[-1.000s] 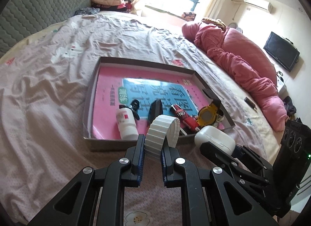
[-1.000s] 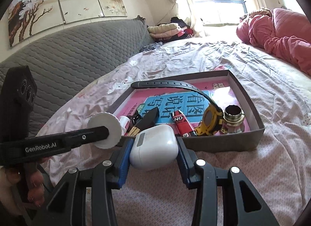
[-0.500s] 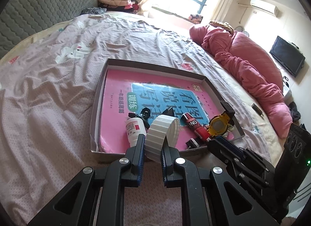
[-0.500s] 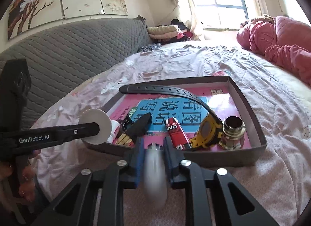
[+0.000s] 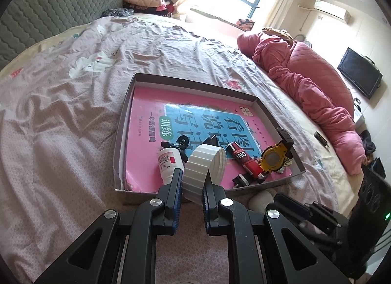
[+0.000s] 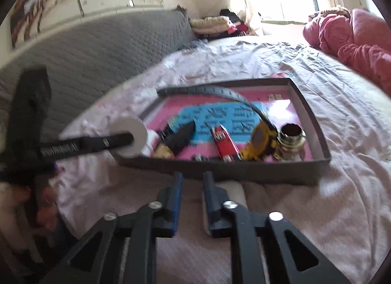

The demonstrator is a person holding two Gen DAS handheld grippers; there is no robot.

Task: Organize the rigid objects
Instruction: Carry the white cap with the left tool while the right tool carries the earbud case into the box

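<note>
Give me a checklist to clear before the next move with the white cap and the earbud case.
1. Left gripper grip on cap: ok, the pads clamp its ribbed side.
2. Cap clear of the box's near wall: cannot tell, it hangs right at that wall.
3. Landing room in the box: ok, the book is bare at the far end.
4. Case in the box: not ok, it lies on the bed outside the near wall.
5. Right gripper free: ok, its jaws have just been opening and nothing is between them.
</note>
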